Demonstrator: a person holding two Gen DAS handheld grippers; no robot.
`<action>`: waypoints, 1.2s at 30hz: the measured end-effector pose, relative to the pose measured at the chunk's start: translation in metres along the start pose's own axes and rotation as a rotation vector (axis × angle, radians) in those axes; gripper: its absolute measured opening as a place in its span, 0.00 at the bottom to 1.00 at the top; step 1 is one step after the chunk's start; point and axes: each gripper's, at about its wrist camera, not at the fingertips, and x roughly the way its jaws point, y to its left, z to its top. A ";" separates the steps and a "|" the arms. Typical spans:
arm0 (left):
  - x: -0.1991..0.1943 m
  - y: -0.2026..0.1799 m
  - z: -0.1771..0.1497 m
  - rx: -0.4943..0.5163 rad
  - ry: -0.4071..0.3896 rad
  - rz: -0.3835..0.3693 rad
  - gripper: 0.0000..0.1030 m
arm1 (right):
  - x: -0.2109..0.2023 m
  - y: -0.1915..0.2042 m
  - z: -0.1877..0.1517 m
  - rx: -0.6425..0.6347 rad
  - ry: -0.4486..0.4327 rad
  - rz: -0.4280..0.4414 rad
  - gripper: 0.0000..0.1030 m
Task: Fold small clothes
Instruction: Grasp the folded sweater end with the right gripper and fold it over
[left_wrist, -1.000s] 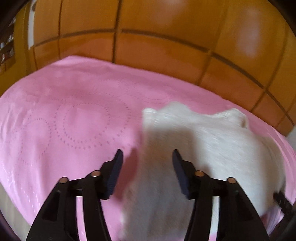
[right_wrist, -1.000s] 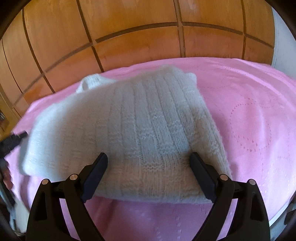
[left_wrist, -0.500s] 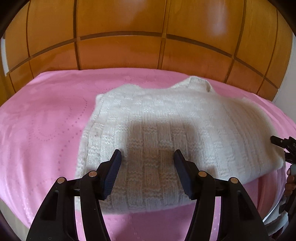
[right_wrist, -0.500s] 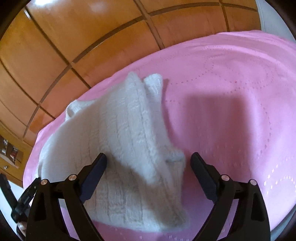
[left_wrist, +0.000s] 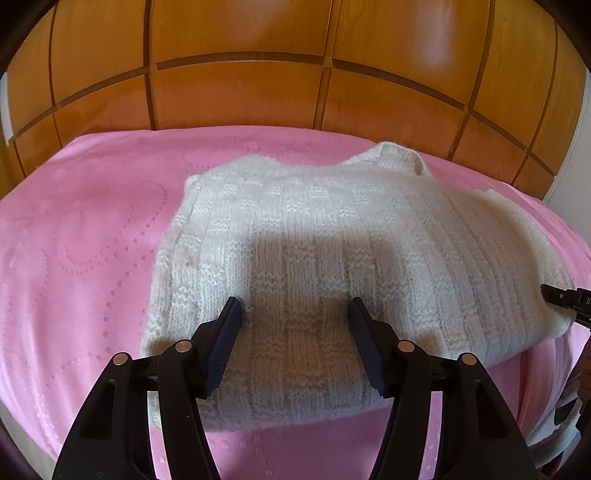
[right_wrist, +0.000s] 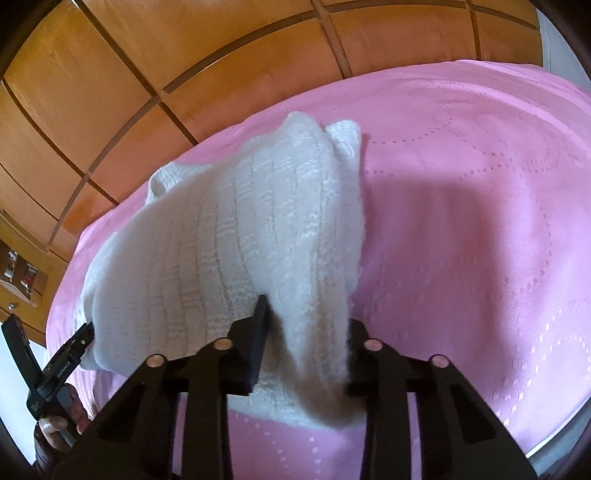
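A pink bedspread (left_wrist: 92, 236) with dotted circle patterns covers the bed, directly behind it rises a glossy orange-brown wooden panel wall (left_wrist: 240, 85) crossed by dark grooves, and a white wall strip (right_wrist: 561, 40) shows beyond the panelling's right end.

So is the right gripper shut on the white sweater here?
Yes. The right gripper has its jaws closed on a bunched edge of the white sweater, lifting that fold off the pink bedspread.
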 end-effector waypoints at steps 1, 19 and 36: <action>0.000 0.001 0.000 -0.002 0.001 -0.003 0.58 | -0.001 0.002 0.001 -0.006 0.004 -0.004 0.25; -0.002 0.021 0.001 -0.113 0.014 -0.123 0.58 | 0.004 0.007 -0.001 -0.049 0.059 -0.023 0.23; 0.006 0.062 0.004 -0.286 0.082 -0.355 0.35 | -0.038 0.154 0.018 -0.238 -0.089 0.226 0.14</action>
